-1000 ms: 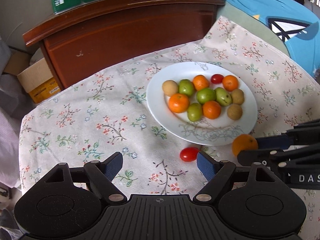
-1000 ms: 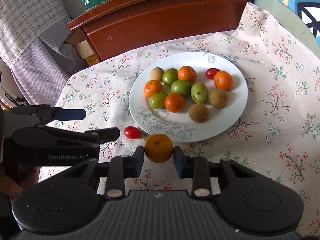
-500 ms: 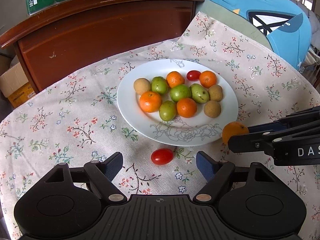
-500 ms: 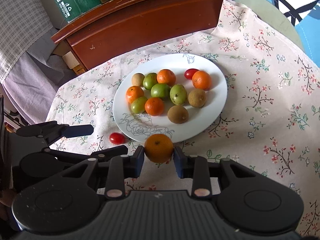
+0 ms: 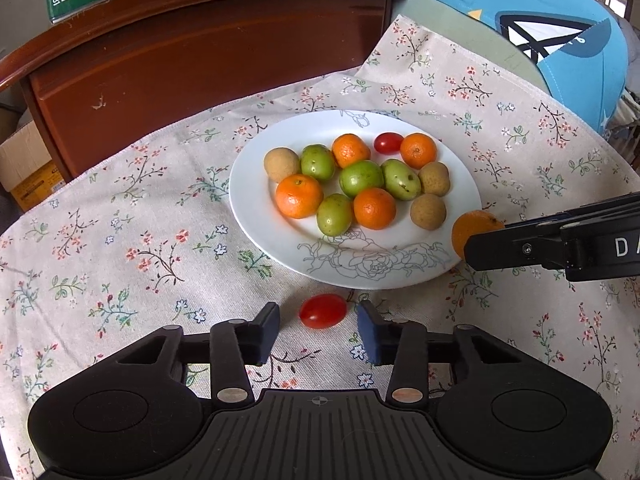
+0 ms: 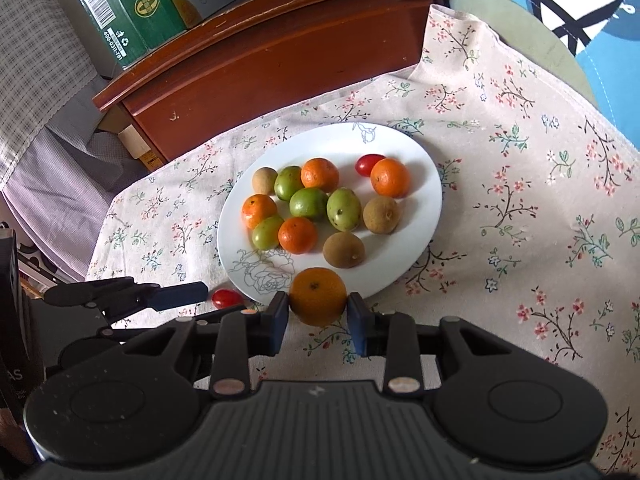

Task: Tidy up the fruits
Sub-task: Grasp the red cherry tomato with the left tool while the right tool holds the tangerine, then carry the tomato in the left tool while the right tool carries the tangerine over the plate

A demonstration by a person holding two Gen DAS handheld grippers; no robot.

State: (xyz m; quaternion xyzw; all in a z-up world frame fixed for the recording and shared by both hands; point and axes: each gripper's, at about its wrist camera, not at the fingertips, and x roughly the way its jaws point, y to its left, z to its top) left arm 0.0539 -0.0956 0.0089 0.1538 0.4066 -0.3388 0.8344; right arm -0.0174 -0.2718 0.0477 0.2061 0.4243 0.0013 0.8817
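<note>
A white plate on the flowered cloth holds several oranges, green fruits, brown fruits and one cherry tomato. A second cherry tomato lies on the cloth just in front of the plate. My left gripper straddles it with its jaws closing, and a narrow gap shows between the tomato and each pad. My right gripper is shut on an orange at the plate's near rim. In the left wrist view that orange shows at the plate's right edge.
A dark wooden cabinet stands behind the cloth, with a green carton on top. A blue cushion lies at the far right. Cardboard boxes sit on the floor at the left.
The left jaws have narrowed from wide apart to close around the cherry tomato, which now lies between the fingertips. The right gripper keeps its hold on the orange by the plate rim.
</note>
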